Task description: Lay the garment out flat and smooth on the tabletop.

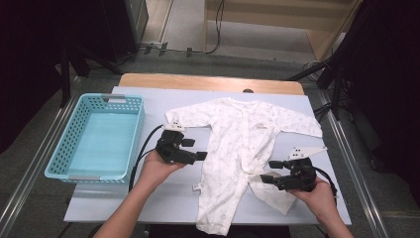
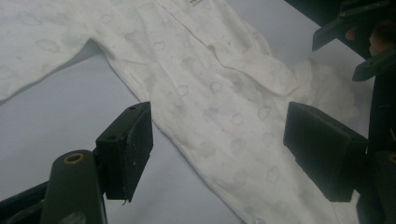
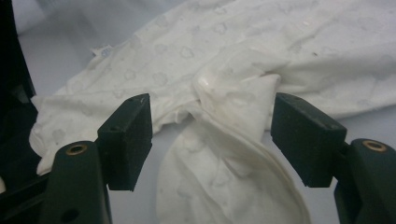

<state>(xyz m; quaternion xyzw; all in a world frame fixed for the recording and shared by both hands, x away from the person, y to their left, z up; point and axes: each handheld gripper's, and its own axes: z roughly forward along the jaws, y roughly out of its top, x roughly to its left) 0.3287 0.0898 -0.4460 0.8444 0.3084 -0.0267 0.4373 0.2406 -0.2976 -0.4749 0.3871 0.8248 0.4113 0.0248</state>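
Pale blue table cover (image 1: 148,198) fills the middle of the shot, dark floor all round, wood edge at the far side. On it, biggest thing first: white baby romper (image 1: 237,148) lying face up, arms out, near-centre, one leg straight toward the person, other leg (image 1: 275,191) crumpled and folded under at the right. Teal basket (image 1: 96,136) sits well left, w/ nothing in it. Left gripper (image 1: 198,148) hovers just beside the romper's left flank, jaws spread, nothing between the pads; in the left gripper view, cloth runs diagonally under the gap. Right gripper (image 1: 267,171) is over the bunched leg, jaws spread too, not pinching yet; right gripper view shows the rumpled fold (image 3: 233,100) sitting btwn the pads. Step looks like straightening that leg before folding, prob. Best bet: right one drops low, takes a single layer at the cuff, not the whole wad, pulls outward & down; left pins the body so it doesn't slide.
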